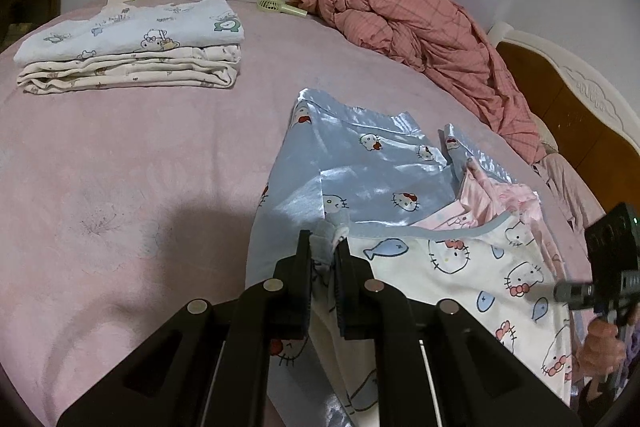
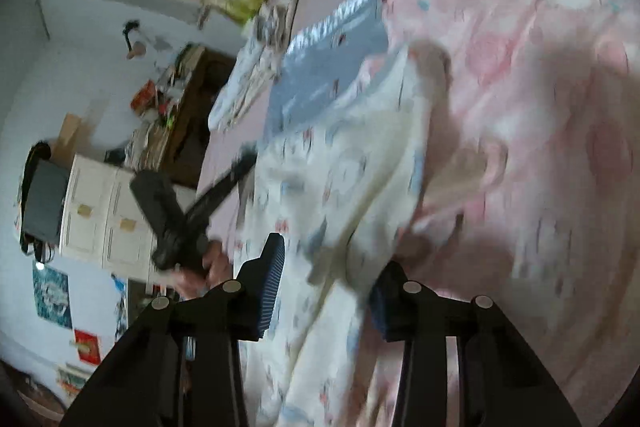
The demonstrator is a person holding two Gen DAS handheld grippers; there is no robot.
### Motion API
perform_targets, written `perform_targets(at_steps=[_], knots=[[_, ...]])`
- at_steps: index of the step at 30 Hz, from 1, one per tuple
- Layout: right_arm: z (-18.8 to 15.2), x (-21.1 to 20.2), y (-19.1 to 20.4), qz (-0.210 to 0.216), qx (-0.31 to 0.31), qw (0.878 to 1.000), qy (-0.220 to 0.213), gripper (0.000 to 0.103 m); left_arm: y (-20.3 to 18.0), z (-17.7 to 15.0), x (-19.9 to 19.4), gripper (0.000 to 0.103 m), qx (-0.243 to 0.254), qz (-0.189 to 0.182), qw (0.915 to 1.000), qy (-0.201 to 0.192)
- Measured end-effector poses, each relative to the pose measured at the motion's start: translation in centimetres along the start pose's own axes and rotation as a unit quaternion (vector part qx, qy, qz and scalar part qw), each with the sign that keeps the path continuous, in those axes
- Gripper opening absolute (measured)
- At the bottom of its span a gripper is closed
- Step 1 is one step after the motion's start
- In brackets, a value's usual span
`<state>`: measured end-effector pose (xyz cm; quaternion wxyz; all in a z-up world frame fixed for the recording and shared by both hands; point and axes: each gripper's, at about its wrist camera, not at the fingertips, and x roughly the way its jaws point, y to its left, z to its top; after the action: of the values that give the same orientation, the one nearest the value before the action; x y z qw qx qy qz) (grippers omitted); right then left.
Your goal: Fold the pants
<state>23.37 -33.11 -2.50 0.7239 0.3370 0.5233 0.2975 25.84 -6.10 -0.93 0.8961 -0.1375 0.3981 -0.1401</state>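
Observation:
White cartoon-print pants [image 1: 476, 279] with a light-blue waistband lie on a pile of clothes at the near right of the bed. My left gripper [image 1: 324, 247] is shut on the waistband edge of these pants. The pants also show in the blurred right wrist view [image 2: 348, 187]. My right gripper [image 2: 328, 267] is open, its fingers either side of the white cloth, not clamped. The right gripper's body shows at the right edge of the left wrist view [image 1: 608, 267]. The left gripper appears in the right wrist view [image 2: 192, 211].
Blue satin cartoon-print garment [image 1: 360, 163] and a pink garment [image 1: 492, 203] lie under the pants. A stack of folded clothes [image 1: 132, 47] sits far left on the pink bedsheet [image 1: 120, 167]. A crumpled pink checked quilt [image 1: 420, 31] lies far right, near the wooden headboard [image 1: 560, 95].

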Motion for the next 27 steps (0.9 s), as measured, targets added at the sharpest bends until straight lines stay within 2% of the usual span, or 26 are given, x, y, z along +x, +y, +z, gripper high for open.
perform_targets(at_steps=[3, 8, 13, 15, 18, 20, 21, 22, 23, 26, 27], knots=[[1.3, 0.4, -0.2, 0.023, 0.002, 1.000, -0.006, 0.037, 0.0, 0.0, 0.0, 0.009, 0.001, 0.001, 1.0000, 0.002], [3.5, 2.0, -1.5, -0.008, 0.041, 0.999, 0.004, 0.036, 0.1, -0.2, 0.2, 0.009, -0.001, 0.001, 1.0000, 0.005], [2.2, 0.7, -2.0, -0.024, 0.067, 0.997, -0.019, 0.036, 0.1, -0.2, 0.4, 0.009, -0.004, 0.001, 1.0000, 0.008], [1.5, -0.1, -1.3, -0.008, 0.044, 0.999, -0.029, 0.036, 0.1, -0.3, 0.5, 0.009, -0.004, 0.003, 0.9999, 0.009], [0.7, -0.6, -0.6, 0.040, 0.035, 0.999, -0.008, 0.036, 0.1, -0.3, 0.5, 0.009, -0.003, 0.003, 0.9999, 0.009], [0.6, -0.6, 0.5, 0.023, 0.012, 1.000, -0.007, 0.036, 0.0, -0.4, 0.5, 0.009, -0.004, 0.003, 1.0000, 0.009], [0.7, -0.3, 1.0, 0.001, 0.002, 1.000, -0.004, 0.036, 0.0, -0.4, 0.5, 0.009, -0.004, 0.002, 1.0000, 0.009], [0.9, 0.0, 1.1, -0.027, 0.009, 1.000, 0.000, 0.036, 0.0, -0.3, 0.5, 0.009, -0.004, 0.003, 0.9999, 0.009], [1.0, 0.3, 0.9, -0.037, 0.022, 0.999, 0.008, 0.036, 0.0, -0.4, 0.5, 0.009, -0.004, 0.002, 0.9999, 0.010], [0.7, 1.2, -0.4, -0.042, 0.091, 0.994, 0.034, 0.036, 0.0, -0.4, 0.5, 0.009, -0.006, 0.001, 0.9999, 0.011], [0.5, 1.3, -0.4, -0.044, 0.088, 0.994, 0.040, 0.036, 0.0, -0.4, 0.5, 0.009, -0.006, 0.001, 0.9999, 0.011]])
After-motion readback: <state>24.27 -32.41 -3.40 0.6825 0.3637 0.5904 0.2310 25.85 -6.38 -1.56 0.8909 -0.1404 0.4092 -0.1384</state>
